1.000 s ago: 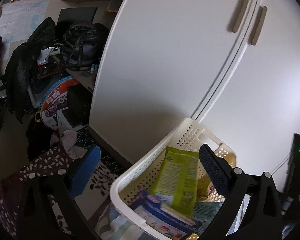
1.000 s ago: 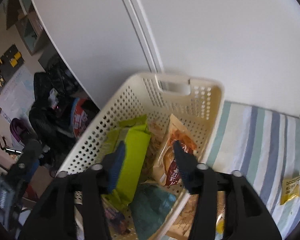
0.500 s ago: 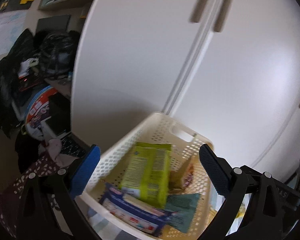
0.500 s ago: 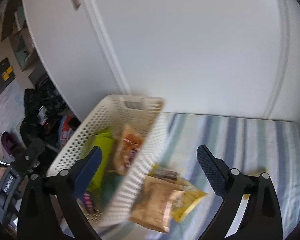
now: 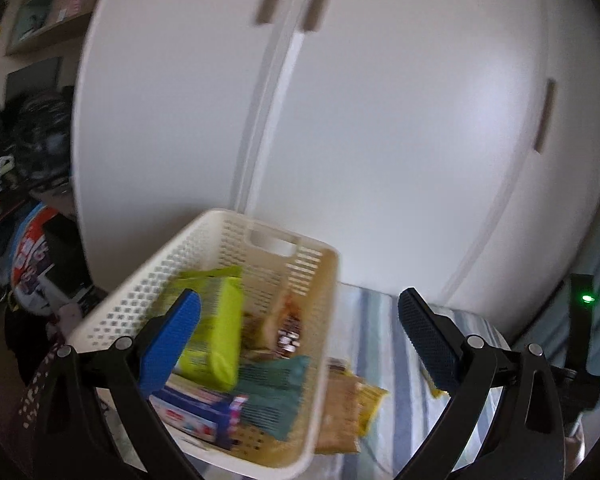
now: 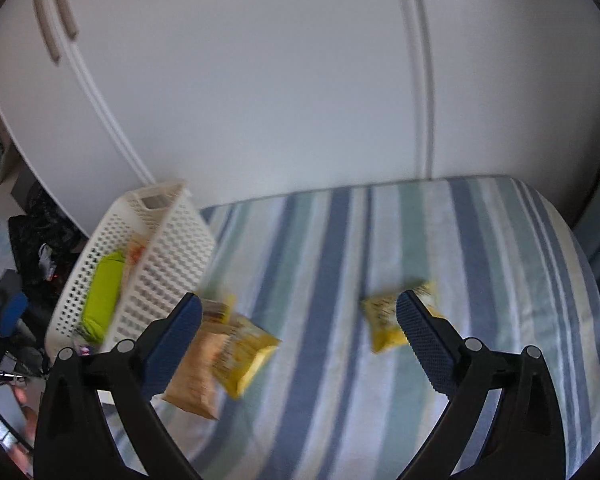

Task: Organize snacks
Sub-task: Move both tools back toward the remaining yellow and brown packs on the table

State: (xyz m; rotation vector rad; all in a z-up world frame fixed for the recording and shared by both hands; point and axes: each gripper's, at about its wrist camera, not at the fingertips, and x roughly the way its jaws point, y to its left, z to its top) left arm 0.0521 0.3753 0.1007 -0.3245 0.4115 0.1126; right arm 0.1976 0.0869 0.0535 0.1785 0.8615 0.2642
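We are seeing the basket (image 5: 220, 248) of snacks sitting at the left edge of the striped bed (image 6: 480, 248), near the wardrobe (image 5: 380, 120). Two bags (image 6: 224, 352) are lying just beside it, a yellow pack (image 6: 384, 320) farther right. Our left gripper (image 5: 300, 336) and right gripper (image 6: 300, 340) are both spread wide, holding nothing.
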